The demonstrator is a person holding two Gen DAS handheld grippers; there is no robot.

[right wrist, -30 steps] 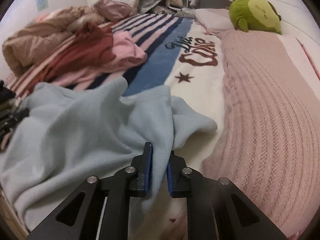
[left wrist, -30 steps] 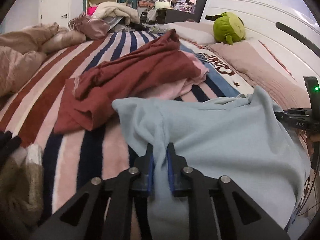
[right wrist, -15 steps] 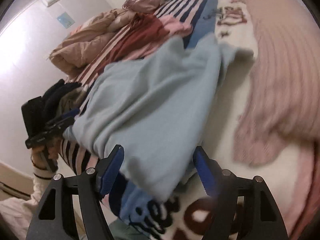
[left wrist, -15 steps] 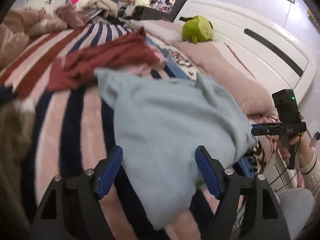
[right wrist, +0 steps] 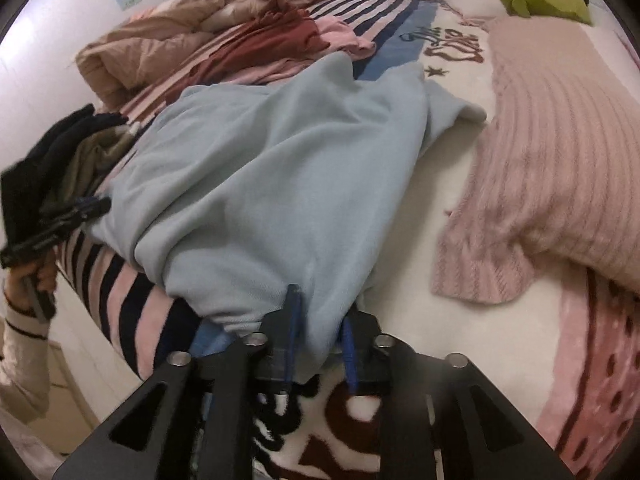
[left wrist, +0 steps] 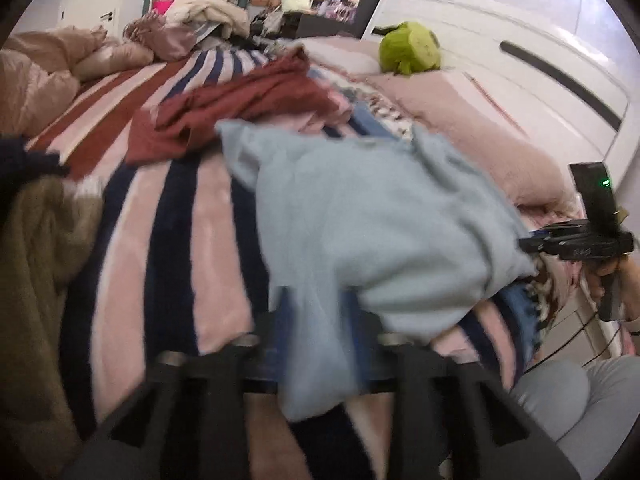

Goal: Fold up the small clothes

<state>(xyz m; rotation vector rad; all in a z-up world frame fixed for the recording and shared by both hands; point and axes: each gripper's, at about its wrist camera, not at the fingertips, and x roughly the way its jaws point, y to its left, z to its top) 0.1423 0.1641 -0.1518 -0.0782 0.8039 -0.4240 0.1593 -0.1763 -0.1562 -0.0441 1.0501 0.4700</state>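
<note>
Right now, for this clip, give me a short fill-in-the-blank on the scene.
1. The garment between each gripper's jaws is light ____.
2. The plush toy by the headboard is ____.
3. The dark red garment lies on a ____ blanket.
4. The knitted throw is ____.

Missing words: blue; green; striped; pink

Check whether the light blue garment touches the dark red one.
Cannot tell. In the left wrist view the light blue garment overlaps the dark red garment at its far corner, but blur hides any contact or gap.
</note>
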